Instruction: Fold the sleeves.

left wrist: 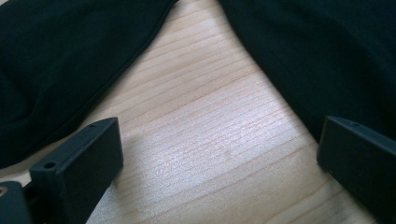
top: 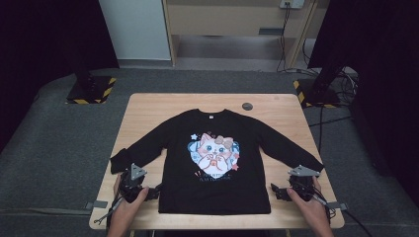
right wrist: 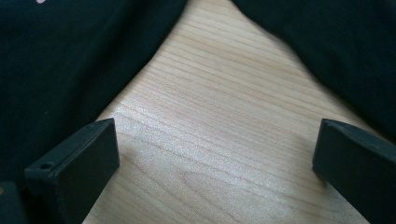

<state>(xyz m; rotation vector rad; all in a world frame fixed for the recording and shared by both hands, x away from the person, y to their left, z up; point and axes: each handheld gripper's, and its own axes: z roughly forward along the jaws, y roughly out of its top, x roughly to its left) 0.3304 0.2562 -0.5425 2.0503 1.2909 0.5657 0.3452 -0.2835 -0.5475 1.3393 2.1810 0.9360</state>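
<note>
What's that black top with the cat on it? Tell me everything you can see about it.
The black sweatshirt is a long-sleeved top of soft-looking fabric, lying flat and face up on the wooden table. A cartoon cat print in white, pink and blue sits on the chest with small lettering under it. The neck points away from the person, the hem lies near them, and both sleeves spread down and outward. Nothing grips it; an open gripper waits between each sleeve and the body.

Left tongs (top: 148, 190) jaws wide apart, right tongs (top: 279, 191) likewise, both low
</note>
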